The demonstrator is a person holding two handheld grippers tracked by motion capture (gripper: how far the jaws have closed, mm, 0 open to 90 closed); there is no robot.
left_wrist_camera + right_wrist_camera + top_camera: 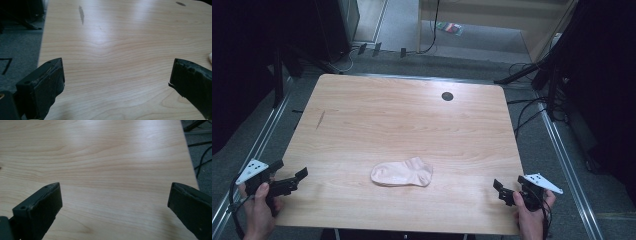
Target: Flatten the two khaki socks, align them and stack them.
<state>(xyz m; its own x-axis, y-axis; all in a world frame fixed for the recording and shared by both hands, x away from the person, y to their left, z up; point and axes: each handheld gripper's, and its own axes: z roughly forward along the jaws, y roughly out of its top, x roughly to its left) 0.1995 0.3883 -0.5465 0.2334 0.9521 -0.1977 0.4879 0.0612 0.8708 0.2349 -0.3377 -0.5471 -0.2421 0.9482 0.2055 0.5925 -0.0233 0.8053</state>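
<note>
Right now a pink sock [402, 173] lies flat near the 6 o'clock edge of the surface [402, 115], well apart from the spread left tool [294, 180] and spread right tool [502, 190], so the reach seems unstarted and both must likely close inward.

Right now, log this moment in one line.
left claw: open, empty | right claw: open, empty | sock: flat, untouched, between claws

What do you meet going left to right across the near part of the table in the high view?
Left hand-held gripper → sock → right hand-held gripper. Both grippers are open, and the sock lies apart from each on the table.
</note>
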